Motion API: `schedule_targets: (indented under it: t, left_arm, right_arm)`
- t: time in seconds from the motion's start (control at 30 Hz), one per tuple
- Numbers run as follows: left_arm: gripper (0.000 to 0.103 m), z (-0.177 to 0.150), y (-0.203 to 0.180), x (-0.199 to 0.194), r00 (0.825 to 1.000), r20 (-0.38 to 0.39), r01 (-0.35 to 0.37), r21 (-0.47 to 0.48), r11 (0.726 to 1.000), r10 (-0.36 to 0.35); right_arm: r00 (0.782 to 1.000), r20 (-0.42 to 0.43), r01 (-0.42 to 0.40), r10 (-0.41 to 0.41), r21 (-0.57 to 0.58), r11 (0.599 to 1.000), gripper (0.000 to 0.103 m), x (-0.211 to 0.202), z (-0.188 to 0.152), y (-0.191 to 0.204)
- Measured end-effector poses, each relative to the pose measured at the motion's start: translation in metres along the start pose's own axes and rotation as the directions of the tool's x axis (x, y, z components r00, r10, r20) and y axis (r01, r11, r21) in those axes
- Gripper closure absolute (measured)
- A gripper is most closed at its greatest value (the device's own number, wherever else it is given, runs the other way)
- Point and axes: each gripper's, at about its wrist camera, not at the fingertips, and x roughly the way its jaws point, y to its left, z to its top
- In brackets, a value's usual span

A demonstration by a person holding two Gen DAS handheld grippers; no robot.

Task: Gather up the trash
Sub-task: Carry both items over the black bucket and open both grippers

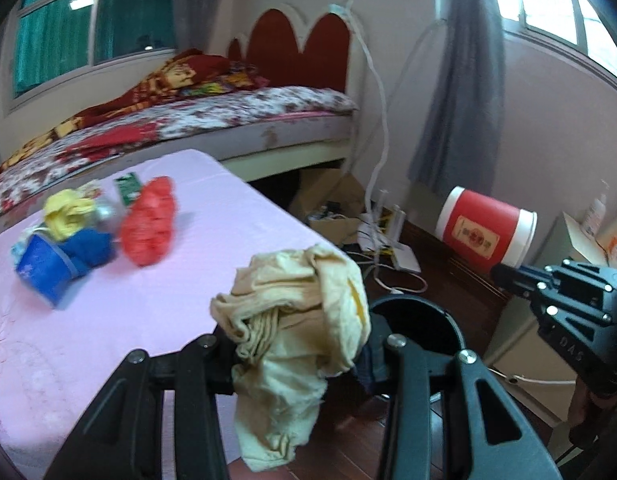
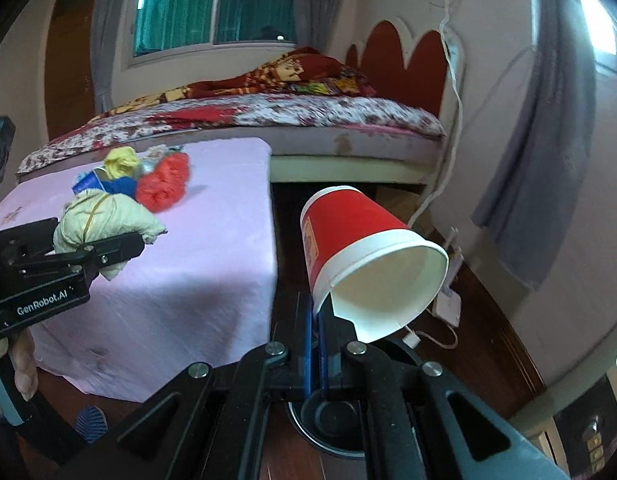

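Note:
My left gripper [image 1: 304, 344] is shut on a crumpled cream cloth [image 1: 296, 320] and holds it over the table's right edge, beside a black bin [image 1: 416, 316] on the floor. It also shows in the right wrist view [image 2: 108, 256] with the cloth [image 2: 104, 216]. My right gripper [image 2: 320, 320] is shut on the rim of a red and white paper cup [image 2: 368, 256], tilted above the black bin [image 2: 332, 420]. The cup [image 1: 484, 232] and right gripper [image 1: 508, 276] show at the right of the left wrist view. More trash lies on the pink table [image 1: 168, 300]: a red bag [image 1: 148, 224], a blue cup [image 1: 44, 268], a yellow wad [image 1: 68, 212].
A bed [image 1: 228, 116] with a patterned blanket stands behind the table. Cardboard boxes [image 1: 328, 204], cables and a white power strip [image 1: 404, 260] lie on the dark wood floor. A grey curtain [image 1: 460, 80] hangs at the right. A green packet [image 1: 128, 188] lies on the table.

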Motion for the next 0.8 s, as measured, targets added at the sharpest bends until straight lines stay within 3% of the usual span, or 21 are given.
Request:
schedule_targets:
  t: [0.33, 0.67, 0.8]
  left_arm:
    - [0.060, -0.013, -0.059, 0.040, 0.987, -0.086, 0.144, 0.075, 0.987, -0.138]
    - [0.060, -0.029, -0.090, 0.095, 0.952, -0.208, 0.249, 0.103, 0.963, -0.224]
    - [0.060, -0.040, -0.098, 0.124, 0.935, -0.259, 0.276, 0.101, 0.956, -0.243]
  right_arm:
    - [0.994, -0.106, 0.019, -0.013, 0.057, 0.998, 0.100, 0.014, -0.049, -0.051]
    - [0.974, -0.227, -0.002, 0.020, 0.078, 0.997, 0.100, 0.046, -0.097, -0.084]
    - [0.960, -0.276, -0.047, 0.053, 0.028, 0.998, 0.100, 0.072, -0.112, -0.084]
